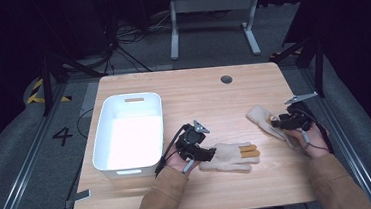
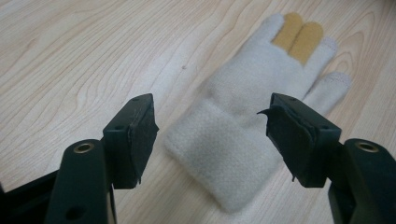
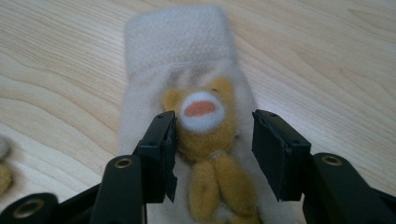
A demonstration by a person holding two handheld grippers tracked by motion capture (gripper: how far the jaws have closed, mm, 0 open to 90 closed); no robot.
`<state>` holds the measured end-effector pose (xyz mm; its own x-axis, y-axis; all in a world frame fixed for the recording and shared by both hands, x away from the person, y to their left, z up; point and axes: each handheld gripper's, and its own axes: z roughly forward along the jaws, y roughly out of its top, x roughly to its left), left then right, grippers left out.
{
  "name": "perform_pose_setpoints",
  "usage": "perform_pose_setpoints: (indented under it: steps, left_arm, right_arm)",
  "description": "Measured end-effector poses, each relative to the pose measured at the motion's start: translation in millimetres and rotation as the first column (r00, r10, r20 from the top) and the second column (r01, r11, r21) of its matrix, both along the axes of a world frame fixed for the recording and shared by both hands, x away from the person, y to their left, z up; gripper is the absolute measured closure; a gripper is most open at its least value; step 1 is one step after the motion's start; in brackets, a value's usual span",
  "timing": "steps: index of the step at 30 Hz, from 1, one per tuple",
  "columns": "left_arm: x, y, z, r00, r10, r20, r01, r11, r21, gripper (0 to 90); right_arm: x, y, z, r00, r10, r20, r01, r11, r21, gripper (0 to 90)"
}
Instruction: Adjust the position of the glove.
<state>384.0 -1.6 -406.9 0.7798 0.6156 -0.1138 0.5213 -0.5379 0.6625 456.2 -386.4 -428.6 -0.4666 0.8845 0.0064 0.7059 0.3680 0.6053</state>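
Right gripper (image 3: 212, 154) open astride bear glove (image 3: 187, 93), nothing held; left gripper (image 2: 210, 140) likewise over cuff. Centre before closing.

Only one readable mark from my station: large dark digit "4" (image 1: 62, 136) painted on grey floor (image 1: 21, 147), left of desk (image 1: 192, 91), beside metal rail. Yellow-black hazard stripes (image 1: 36, 91) on floor farther back on same side, a sign without wording. I read no lettering, label or brand on anything lying on desk. Both gripper views give me bare wood grain and fabric, no print.
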Motion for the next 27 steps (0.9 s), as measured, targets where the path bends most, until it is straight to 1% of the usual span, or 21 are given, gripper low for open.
perform_pose_setpoints:
  steps: [2,3,5,7,8,9,10,11,12,13,15,17,18,21,27]
  left_arm:
    - [0.0,-0.3,-0.4,1.0000,0.002,0.005,-0.002,1.0000,0.001,33.1]
    - [0.0,-0.3,-0.4,1.0000,0.002,0.005,-0.002,1.0000,0.001,33.1]
    - [0.2,-0.2,-0.5,1.0000,0.000,0.004,0.000,1.0000,0.002,33.0]
    - [0.2,-0.1,-0.7,1.0000,0.004,0.006,-0.004,1.0000,0.004,32.4]
    - [0.3,0.1,-0.8,1.0000,0.004,0.005,-0.004,1.0000,0.005,32.6]
    - [0.5,0.4,-0.7,1.0000,0.003,0.006,-0.003,1.0000,0.005,32.6]
    - [0.3,0.6,-0.7,0.9999,0.012,0.005,-0.012,0.9999,0.005,33.0]
    - [0.3,0.6,-0.7,0.9999,0.012,0.005,-0.012,0.9999,0.005,33.3]
    - [0.4,0.9,-0.6,0.9999,0.011,0.003,-0.011,0.9999,0.006,33.6]
    - [0.4,0.9,-0.6,0.9999,0.011,0.003,-0.011,0.9999,0.006,33.8]
    - [0.2,1.0,-0.6,0.9999,0.010,0.005,-0.011,0.9999,0.007,33.9]
    - [0.4,1.0,-0.5,0.9999,0.012,0.004,-0.012,0.9999,0.006,33.9]
    - [0.6,1.1,-0.6,0.9999,0.011,0.004,-0.011,0.9999,0.006,33.9]
    - [0.4,1.1,-0.6,0.9999,0.010,0.003,-0.010,0.9999,0.007,33.9]
    - [0.3,1.4,-0.2,0.9999,0.011,0.005,-0.011,0.9999,0.004,34.1]
  right_arm:
    - [2.1,0.5,-3.5,0.9999,0.000,-0.015,0.000,1.000,-0.006,49.7]
    - [2.1,0.5,-3.5,0.9999,0.000,-0.015,0.000,1.000,-0.006,49.7]
    - [3.4,0.6,-5.3,0.9994,0.002,-0.034,-0.002,1.000,-0.015,49.4]
    - [4.6,1.5,-8.1,0.9987,0.003,-0.050,-0.005,1.000,-0.029,51.5]
    - [4.6,2.1,-8.8,0.9991,0.008,-0.041,-0.010,0.999,-0.037,54.7]
    - [4.6,2.1,-8.8,0.9991,0.008,-0.041,-0.010,0.999,-0.037,54.7]
    - [4.3,2.9,-8.4,0.9992,0.013,-0.037,-0.014,0.999,-0.045,58.3]
    - [4.3,2.9,-8.4,0.9992,0.013,-0.037,-0.014,0.999,-0.045,58.3]
    - [4.2,3.5,-8.2,0.9994,0.015,-0.032,-0.017,0.999,-0.051,60.8]
    - [4.2,3.5,-8.2,0.9994,0.015,-0.032,-0.017,0.999,-0.051,60.8]
    - [4.5,2.5,-7.4,0.9990,0.026,-0.036,-0.028,0.998,-0.049,63.7]
    - [4.8,1.9,-7.1,0.9989,0.031,-0.036,-0.032,0.998,-0.049,64.4]
    - [5.9,0.3,-6.4,0.9983,0.040,-0.043,-0.042,0.998,-0.042,65.2]
    - [6.9,-1.1,-5.5,0.9979,0.040,-0.050,-0.041,0.999,-0.030,66.1]
    - [4.7,-0.3,0.0,0.9987,0.044,-0.028,-0.045,0.998,-0.043,67.5]
